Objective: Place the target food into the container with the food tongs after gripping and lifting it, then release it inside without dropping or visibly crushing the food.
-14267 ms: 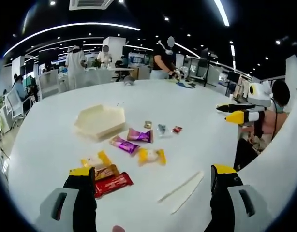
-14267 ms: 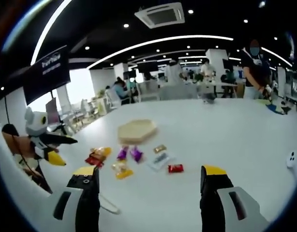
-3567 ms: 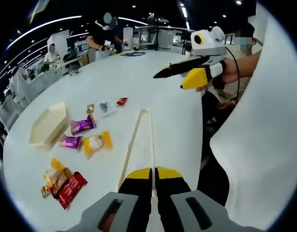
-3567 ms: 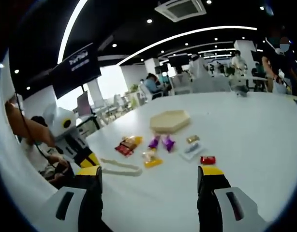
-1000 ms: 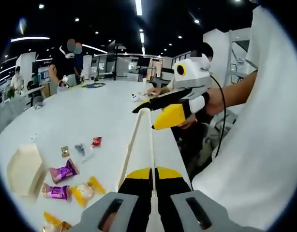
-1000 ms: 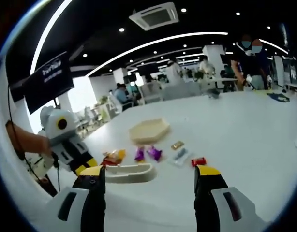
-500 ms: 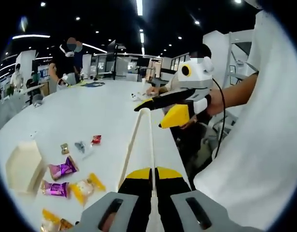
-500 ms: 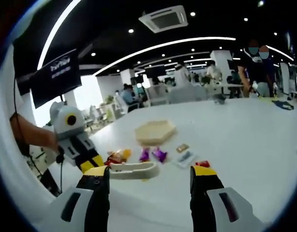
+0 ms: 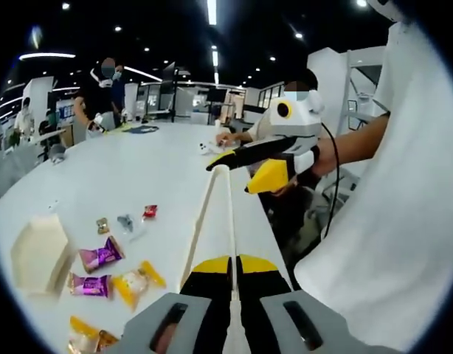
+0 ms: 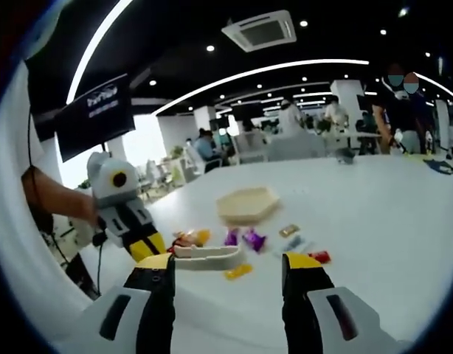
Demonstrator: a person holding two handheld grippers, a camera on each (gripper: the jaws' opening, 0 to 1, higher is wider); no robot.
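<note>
Left gripper [image 9: 232, 269]: yellow tips on black jaws, grey body. Right gripper [image 10: 228, 274]: same scheme, yellow over black, grey housing. Food tongs [image 9: 215, 214]: cream/off-white. Table [image 9: 160, 158]: plain white. Container [image 9: 38, 254]: pale beige, hexagonal, no pattern. Two candies [image 9: 99, 254] in shiny purple wrappers with pinkish print; one candy [image 9: 138, 280] pale with yellow twisted ends; small red wrapper [image 9: 150, 212]; small gold-brown wrapper [image 9: 102, 225]; a clear-bluish wrapper [image 9: 125, 221]. Orange and red packets [image 10: 186, 237] near the table edge. Person's shirt [image 9: 389, 221]: white. Ceiling black with white strip lights.
</note>
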